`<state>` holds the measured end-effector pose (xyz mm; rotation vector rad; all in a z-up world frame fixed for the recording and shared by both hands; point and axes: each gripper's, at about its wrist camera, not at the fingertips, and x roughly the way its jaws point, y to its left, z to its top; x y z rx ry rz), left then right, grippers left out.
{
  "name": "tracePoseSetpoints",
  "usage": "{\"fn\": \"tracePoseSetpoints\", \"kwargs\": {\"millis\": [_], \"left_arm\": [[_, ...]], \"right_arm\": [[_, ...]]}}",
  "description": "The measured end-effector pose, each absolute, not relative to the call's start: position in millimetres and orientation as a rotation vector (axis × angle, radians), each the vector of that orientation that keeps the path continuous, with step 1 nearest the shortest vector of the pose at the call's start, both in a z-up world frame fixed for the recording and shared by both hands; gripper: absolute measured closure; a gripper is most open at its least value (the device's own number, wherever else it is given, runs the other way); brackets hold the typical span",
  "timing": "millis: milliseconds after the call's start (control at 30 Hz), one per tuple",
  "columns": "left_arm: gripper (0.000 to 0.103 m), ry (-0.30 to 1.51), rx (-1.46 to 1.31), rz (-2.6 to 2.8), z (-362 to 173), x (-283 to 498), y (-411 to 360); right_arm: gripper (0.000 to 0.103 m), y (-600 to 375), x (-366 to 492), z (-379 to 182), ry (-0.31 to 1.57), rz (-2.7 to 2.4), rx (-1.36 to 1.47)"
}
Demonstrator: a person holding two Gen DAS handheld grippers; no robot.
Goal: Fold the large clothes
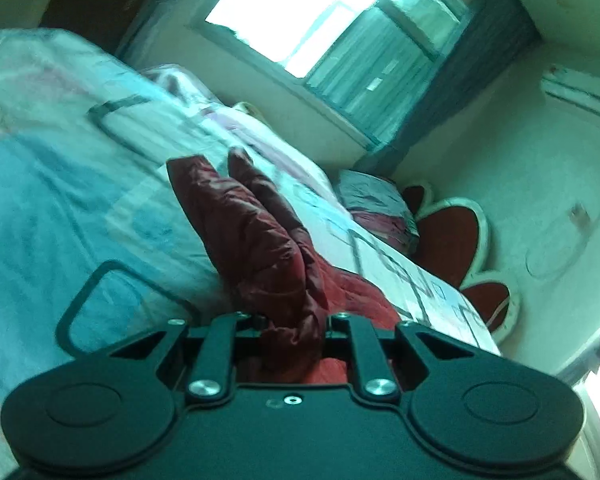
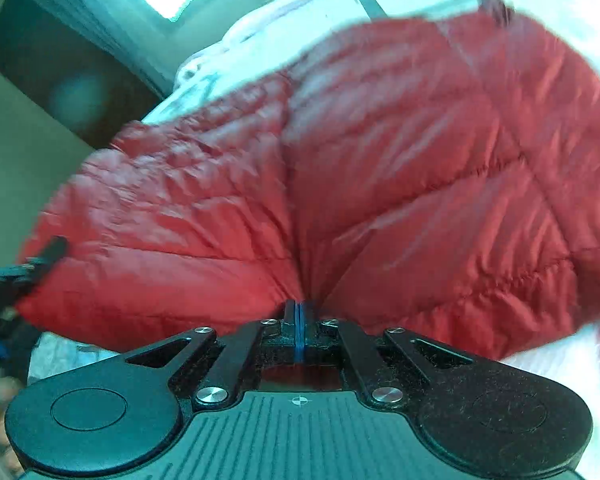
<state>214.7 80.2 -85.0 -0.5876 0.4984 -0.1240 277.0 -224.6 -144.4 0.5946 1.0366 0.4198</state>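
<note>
Garment: a red quilted down jacket (image 2: 380, 168), puffy and shiny, spread across the bed (image 1: 60, 200) over a pale patterned bedsheet (image 1: 400, 280).
Left gripper (image 1: 292, 320): jaws closed on a bunched fold of the jacket; a dark red ridge of fabric (it may be a sleeve, I cannot tell) rises from between them and runs away along the bed.
Right gripper (image 2: 299, 312): jaws pressed almost together, only a thin blue line showing between the pads, and the quilting puckers into them, so they are pinching an edge of the jacket.
Other gripper in shot: at the far left of the right wrist view a dark tool (image 2: 28, 268) meets the jacket's edge, very likely the left gripper.
Step in hand: both ends are gripped and the fabric looks lifted and drawn taut, and both views are smeared with motion, so I judge this a carry-over fold under way, not a fresh pick-up.
Next move calls for: keeping both grips firm, moving the two hands together so the held edge lands square on the far part of the jacket, then letting go only once the padding has settled (slippery shell fabric likes to slide back).
Room: window (image 1: 320, 28) and pillow (image 1: 376, 204) at the bed's far end.
</note>
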Motion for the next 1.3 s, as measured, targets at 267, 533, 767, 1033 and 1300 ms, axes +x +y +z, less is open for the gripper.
{"fn": "tracePoseSetpoints", "kwargs": {"millis": [267, 533, 767, 1033, 1300], "left_arm": [[0.088, 0.479, -0.418, -0.129, -51.6, 213.6, 33.7], [0.088, 0.512, -0.264, -0.179, -32.3, 224.2, -54.9], [0.088, 0.622, -0.158, -0.223, -54.2, 256.3, -138.3], [0.071, 0.828, -0.103, -0.319, -113.7, 282.8, -198.2], [0.025, 0.839, -0.298, -0.498, -96.1, 276.9, -175.9]], "right_arm": [[0.103, -277.0, 291.1, -118.5, 0.908, 0.393, 0.67], [0.103, -290.0, 326.1, -165.0, 1.02, 0.475, 0.781], [0.103, -390.8, 310.3, -143.9, 0.872, 0.381, 0.868], [0.103, -465.0, 301.1, -148.9, 0.838, 0.309, 0.929], [0.012, -495.9, 302.5, -116.3, 0.743, 0.379, 0.869]]}}
